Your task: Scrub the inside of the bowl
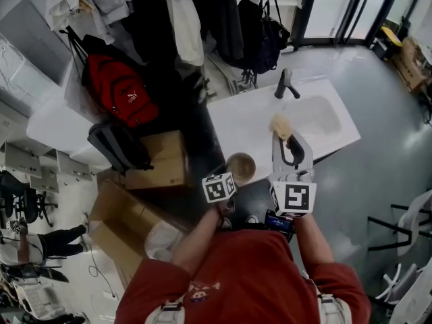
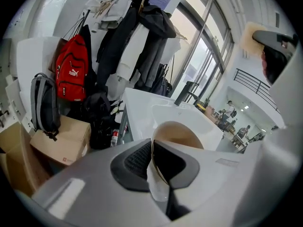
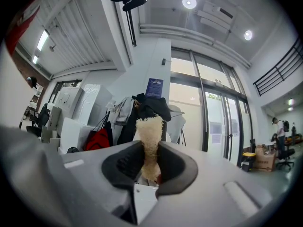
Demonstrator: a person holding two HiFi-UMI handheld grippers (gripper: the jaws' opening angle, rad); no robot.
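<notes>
My left claw [image 2: 152, 163] is clamped on the rim of the round tan bowl [image 2: 182, 135], which it holds at the near edge of the white sink [image 1: 324, 117]. My right claw [image 3: 150, 167] is clamped on a pale fibrous scrubbing pad [image 3: 150, 129] over the sink, apart from the bowl.

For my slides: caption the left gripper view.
Left claw clamped on the rim of the bowl, white sink beyond, red backpack behind.
</notes>
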